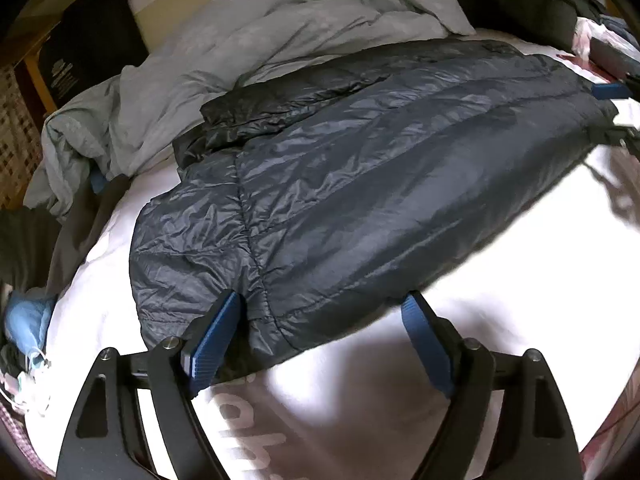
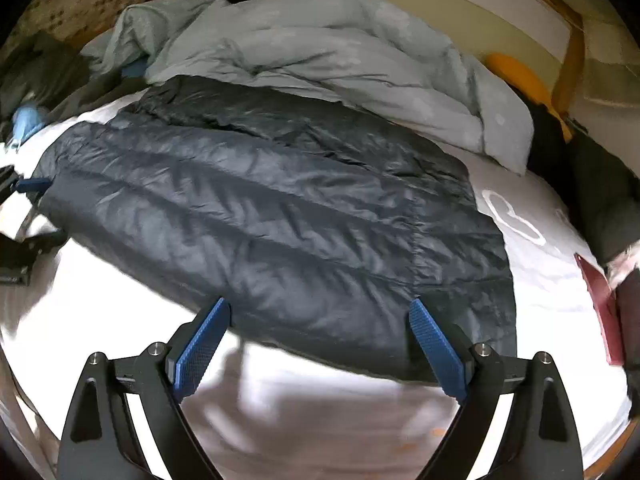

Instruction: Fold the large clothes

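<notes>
A dark navy quilted puffer jacket lies spread flat on the white bedsheet, with a sleeve folded across its far side. My left gripper stands open at the jacket's near hem by its left end; the left pad overlaps the fabric, but neither pad presses on it. My right gripper is also open, over the near hem of the jacket toward its right end, gripping nothing. Each wrist view catches the other gripper's blue pad at the jacket's far end.
A crumpled pale grey duvet is heaped behind the jacket. Dark clothes and a red flat item lie at the right of the bed. A light blue item sits at the left edge, and a yellow cushion at the back.
</notes>
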Demonstrator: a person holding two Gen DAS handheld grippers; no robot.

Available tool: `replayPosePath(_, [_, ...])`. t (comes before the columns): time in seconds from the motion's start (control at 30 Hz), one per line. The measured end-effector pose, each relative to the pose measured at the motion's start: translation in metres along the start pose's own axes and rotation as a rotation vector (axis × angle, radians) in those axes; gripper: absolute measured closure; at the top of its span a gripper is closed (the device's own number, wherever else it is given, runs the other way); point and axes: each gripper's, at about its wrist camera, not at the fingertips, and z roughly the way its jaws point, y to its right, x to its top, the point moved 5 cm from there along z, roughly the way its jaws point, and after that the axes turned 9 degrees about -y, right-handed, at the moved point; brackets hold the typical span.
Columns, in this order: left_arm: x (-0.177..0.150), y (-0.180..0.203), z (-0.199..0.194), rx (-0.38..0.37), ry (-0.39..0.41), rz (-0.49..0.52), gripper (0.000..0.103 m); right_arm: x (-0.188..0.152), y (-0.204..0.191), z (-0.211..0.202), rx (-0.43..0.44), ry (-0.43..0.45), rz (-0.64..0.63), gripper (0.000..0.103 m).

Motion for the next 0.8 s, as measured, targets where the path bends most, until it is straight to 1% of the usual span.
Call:
replayPosePath(0.13, [0.005,-0.002,0.005,0.015,0.002,-0.038,0.020,-0.004,-0.008,0.003,-0.016,-0.015,-0.040,0.011])
replayPosePath(0.33, [0.010,-0.009,0.010,0.066,0.018,-0.088,0.019,-0.009,-0.015,0.009,-0.055,-0.042,-0.098,0.011])
replayPosePath(0.4, [0.011,-0.012,0.011,0.093,0.023,-0.096,0.019,-0.010,-0.016,0.015,-0.088,-0.058,-0.126,0.011])
replayPosePath(0.47, [0.011,-0.016,0.012,0.115,0.024,-0.107,0.019,-0.012,-0.016,0.026,-0.147,-0.089,-0.151,0.010])
replayPosePath(0.6, [0.010,-0.023,0.016,0.126,0.015,-0.128,0.018,-0.011,-0.009,0.030,-0.175,-0.090,-0.127,0.001])
replayPosePath(0.7, [0.009,-0.026,0.017,0.142,0.013,-0.129,0.017,-0.008,0.000,0.033,-0.180,-0.103,-0.093,0.001])
replayPosePath(0.8, [0.009,-0.027,0.018,0.140,0.012,-0.134,0.017,-0.005,0.011,0.037,-0.203,-0.114,-0.056,0.001])
